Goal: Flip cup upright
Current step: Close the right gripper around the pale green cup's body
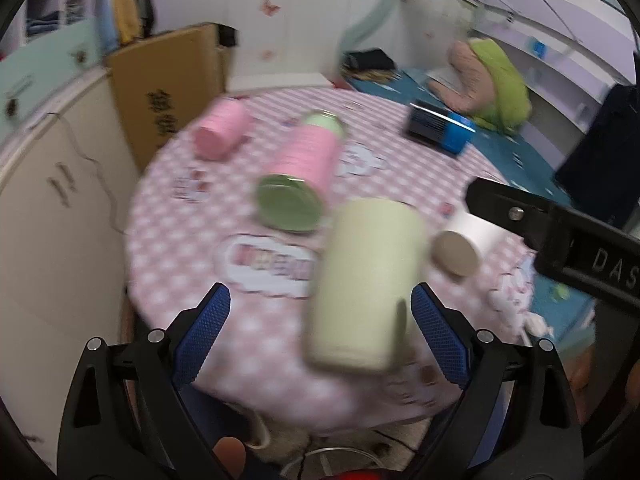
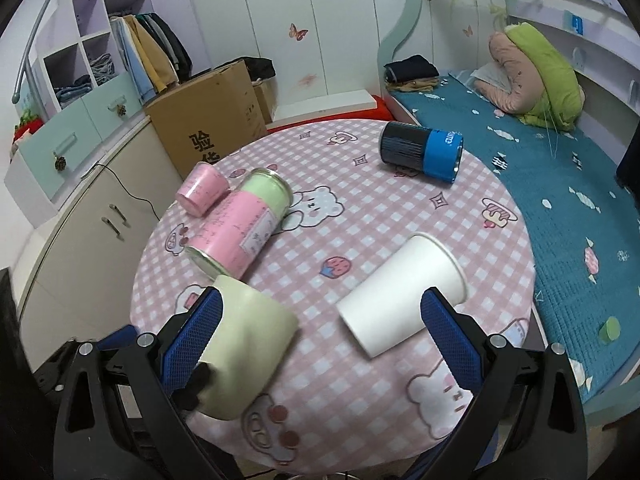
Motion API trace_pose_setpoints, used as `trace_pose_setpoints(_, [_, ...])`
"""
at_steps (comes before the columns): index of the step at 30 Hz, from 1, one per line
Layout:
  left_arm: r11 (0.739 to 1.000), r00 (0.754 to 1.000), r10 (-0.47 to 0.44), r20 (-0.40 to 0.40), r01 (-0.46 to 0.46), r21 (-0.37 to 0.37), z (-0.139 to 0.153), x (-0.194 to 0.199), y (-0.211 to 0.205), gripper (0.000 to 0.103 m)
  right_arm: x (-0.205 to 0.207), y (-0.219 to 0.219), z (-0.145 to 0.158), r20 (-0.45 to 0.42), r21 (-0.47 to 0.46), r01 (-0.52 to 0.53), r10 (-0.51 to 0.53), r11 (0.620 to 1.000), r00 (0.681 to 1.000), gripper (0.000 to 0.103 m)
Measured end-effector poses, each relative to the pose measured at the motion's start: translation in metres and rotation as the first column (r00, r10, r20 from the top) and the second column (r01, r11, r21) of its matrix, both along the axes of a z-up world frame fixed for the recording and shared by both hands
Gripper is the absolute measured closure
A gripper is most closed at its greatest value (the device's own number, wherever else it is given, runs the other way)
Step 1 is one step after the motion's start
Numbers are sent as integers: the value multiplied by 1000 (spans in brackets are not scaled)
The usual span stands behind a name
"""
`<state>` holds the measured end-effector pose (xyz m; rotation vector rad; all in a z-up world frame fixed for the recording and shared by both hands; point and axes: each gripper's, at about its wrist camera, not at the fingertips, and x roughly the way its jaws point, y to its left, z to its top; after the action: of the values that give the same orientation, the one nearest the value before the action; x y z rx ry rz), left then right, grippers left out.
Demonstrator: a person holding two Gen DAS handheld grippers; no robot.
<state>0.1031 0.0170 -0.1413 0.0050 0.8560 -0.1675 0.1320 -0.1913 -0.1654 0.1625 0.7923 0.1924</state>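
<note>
Blue-padded right tool stands with its jaws wide apart, gripping nothing. White paper cup lies on its side just ahead of it, between the two fingers but nearer the right one; the right pad is just beside the cup wall near its base, and contact cannot be told. Cup's long axis runs slantwise: closed base toward the tool, open rim pointing away and to the right, toward the bed.

Left tool is likewise spread wide, clamping nothing so far as the blurred view shows. Pale green cup stands between its fingers close to the right-hand pad; whether it touches is unclear. In the right wrist view that same cup sits left of the white cup, with the left tool's black finger against or beside its near side.

Taking the white cup as landmark: the pink-and-green can lies on its side beyond and left of it, a small pink cup farther still that way, and a black-and-blue cylinder well beyond, near the far edge of the bench.

Judgement: if the white cup is the target, the right tool is the nearer. It would need to close across the wall, then rotate so the rim faces up.
</note>
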Motion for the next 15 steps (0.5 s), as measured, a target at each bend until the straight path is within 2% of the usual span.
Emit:
trace_pose_setpoints(5, [997, 997, 74, -3, -74, -16, 1, -1, 41, 11, 9, 34, -16, -97, 52, -74, 79, 996, 992, 7])
trace_pose_setpoints(9, [994, 995, 103, -13, -103, -34, -1, 1, 62, 11, 16, 54, -30, -164, 105, -94, 110, 990, 980, 7])
trace_pose_setpoints(15, [994, 996, 90, -24, -91, -55, -5, 3, 72, 11, 30, 60, -45, -246, 157, -44, 82, 987, 966, 7])
